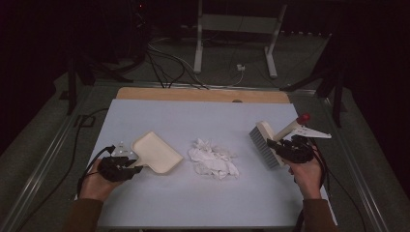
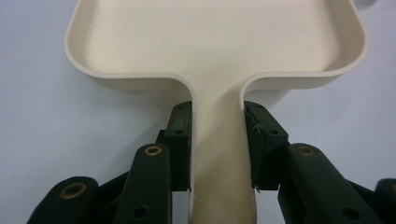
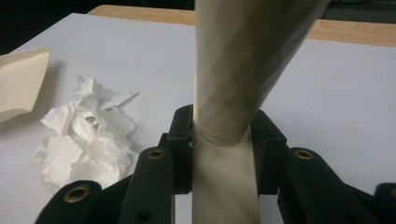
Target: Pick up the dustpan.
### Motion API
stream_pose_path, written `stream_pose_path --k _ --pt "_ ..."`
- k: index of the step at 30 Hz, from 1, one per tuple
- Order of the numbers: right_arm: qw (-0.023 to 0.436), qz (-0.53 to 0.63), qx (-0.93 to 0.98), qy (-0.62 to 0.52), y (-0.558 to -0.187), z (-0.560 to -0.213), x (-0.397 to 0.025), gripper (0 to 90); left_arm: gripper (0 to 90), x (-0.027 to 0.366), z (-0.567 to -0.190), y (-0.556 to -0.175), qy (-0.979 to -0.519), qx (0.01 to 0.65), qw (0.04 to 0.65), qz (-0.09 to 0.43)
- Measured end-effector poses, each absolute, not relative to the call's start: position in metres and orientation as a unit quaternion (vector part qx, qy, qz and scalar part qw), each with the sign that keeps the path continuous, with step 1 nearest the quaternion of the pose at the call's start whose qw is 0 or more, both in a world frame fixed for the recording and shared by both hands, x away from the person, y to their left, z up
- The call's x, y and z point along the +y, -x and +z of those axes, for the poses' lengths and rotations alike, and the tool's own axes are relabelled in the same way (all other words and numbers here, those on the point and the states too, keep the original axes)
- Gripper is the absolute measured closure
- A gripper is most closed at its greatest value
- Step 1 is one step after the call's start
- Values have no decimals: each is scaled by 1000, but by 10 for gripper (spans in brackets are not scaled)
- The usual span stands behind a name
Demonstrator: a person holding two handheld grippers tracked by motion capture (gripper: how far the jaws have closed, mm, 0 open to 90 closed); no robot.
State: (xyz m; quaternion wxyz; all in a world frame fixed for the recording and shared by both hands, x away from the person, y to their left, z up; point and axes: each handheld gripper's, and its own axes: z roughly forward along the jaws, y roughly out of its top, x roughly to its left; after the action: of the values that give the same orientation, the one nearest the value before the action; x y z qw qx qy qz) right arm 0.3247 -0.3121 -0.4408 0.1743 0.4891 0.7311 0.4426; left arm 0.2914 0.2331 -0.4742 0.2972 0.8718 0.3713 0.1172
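Left gripper [image 1: 129,166] clamps the handle of the cream dustpan [image 1: 157,152]; the pan's far rim is cut off in the left gripper view. Crumpled white tissue [image 1: 212,159] lies mid-table between both tools. Right gripper [image 1: 278,145] pinches the brush [image 1: 270,140] handle, bristles near the tissue; brush head hidden in the right gripper view.

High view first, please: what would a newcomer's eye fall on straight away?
Probably the crumpled white tissue lying mid-table, bright against the pale table. Either side of it, each hand holds a tool shut on something: the left tool clamps the handle of a cream dustpan, its open edge toward the tissue, while the right tool grips a brush by its handle, just right of the tissue.
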Motion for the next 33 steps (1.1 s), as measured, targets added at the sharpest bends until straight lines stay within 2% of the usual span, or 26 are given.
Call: stream_pose_path --k 33 --pt "173 445 728 -491 -325 -440 -314 673 671 222 -460 -280 -901 265 333 85"
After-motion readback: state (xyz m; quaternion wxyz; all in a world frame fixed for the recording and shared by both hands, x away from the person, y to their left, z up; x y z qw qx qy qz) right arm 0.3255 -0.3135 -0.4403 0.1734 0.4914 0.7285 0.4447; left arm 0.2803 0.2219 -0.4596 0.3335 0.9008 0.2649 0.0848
